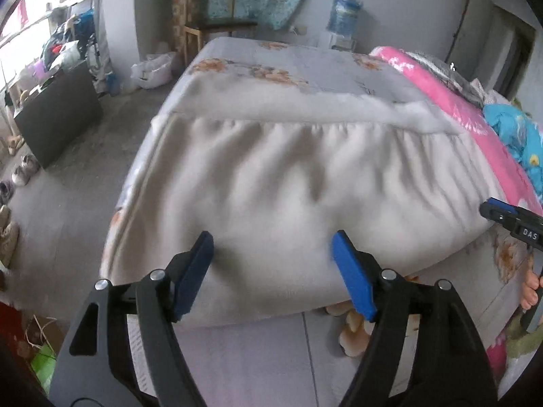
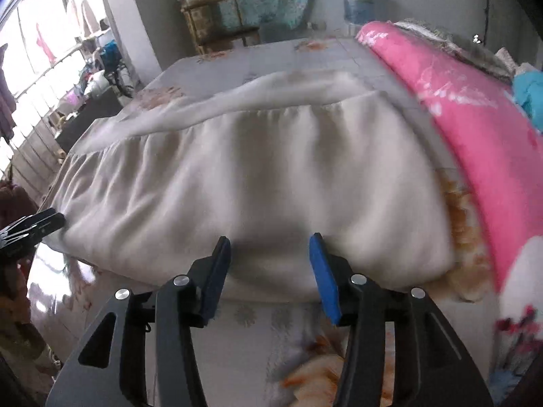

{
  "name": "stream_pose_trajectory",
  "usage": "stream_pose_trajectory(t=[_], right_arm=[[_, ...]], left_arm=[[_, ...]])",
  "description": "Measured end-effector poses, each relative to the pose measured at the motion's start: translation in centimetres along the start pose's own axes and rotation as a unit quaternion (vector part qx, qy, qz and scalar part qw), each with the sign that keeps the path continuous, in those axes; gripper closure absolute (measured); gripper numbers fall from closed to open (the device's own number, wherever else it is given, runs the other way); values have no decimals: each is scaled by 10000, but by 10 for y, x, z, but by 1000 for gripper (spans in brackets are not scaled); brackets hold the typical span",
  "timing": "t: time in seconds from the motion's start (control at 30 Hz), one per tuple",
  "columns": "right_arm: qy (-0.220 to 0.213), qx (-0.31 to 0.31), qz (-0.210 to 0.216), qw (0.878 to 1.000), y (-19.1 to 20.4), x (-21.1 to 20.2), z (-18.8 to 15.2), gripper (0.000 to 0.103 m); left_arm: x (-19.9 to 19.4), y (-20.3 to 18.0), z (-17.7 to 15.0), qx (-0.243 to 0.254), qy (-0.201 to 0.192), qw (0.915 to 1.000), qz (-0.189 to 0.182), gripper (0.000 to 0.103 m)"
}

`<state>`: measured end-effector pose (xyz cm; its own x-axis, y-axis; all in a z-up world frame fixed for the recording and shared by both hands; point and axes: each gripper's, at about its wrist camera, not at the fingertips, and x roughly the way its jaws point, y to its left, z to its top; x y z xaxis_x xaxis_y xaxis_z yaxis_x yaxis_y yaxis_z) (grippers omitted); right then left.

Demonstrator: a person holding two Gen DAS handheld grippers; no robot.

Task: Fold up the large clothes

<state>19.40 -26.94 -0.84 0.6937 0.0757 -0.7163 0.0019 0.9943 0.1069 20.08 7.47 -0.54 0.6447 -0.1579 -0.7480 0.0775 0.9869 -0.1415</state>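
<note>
A large cream garment [image 1: 288, 183] with a gathered seam lies folded across the near part of the bed [image 1: 305, 68]. Its near fold edge faces me. My left gripper [image 1: 273, 240] hovers at that near edge, blue pads wide apart, the cloth lying flat beyond them and not pinched. In the right wrist view the same garment [image 2: 258, 176] spreads ahead. My right gripper [image 2: 269, 240] stands open at its near edge, nothing pressed between the pads. Each gripper shows at the rim of the other view: the right gripper [image 1: 509, 218] and the left gripper [image 2: 34, 225].
A pink quilt [image 2: 458, 108] and blue bedding [image 1: 509, 129] lie along the bed's right side. Beyond the bed stand a wooden chair [image 1: 217, 27] and a water bottle [image 1: 344, 13]. On the floor at left are a black cabinet [image 1: 57, 115], shoes [image 1: 23, 169] and a plastic bag [image 1: 152, 71].
</note>
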Motion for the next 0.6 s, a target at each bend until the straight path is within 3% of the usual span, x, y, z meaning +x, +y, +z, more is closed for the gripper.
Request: stream_pose_trajectory(t=[0.07,0.13,0.2,0.23,0.3,0.37,0.43,0.6], right_arm=[[-306,50,-106,9995,-6,-18,3,52],[-481,200,-345,9980,-23,-28,-1,46],[-181,446,-422,9980,-41,-11,-7,46],[-19,582,-339,9977,-49,1,-12,46],[-133,432,-405,9982,-44,-7,-12,46],[-205,362,-387,9984,-34,-21,-10,45],[-370,316,-275,9984,-25,-36,-12,41],[-660,131,-330,9972,-10,-72,-40,19]], left_arm=[[-12,3,-2,-116,-155,9997,-128,30],[-11,4,-6,-100,-79,9999,-26,23],[3,4,-12,-76,148,9998,147,23],[5,3,-15,23,79,9998,207,22],[2,-5,-12,180,32,9989,435,22],[-12,-9,-10,200,-153,9989,401,22],[-31,-14,-9,169,-338,9989,292,17],[-61,-28,-19,3,-407,9989,252,11]])
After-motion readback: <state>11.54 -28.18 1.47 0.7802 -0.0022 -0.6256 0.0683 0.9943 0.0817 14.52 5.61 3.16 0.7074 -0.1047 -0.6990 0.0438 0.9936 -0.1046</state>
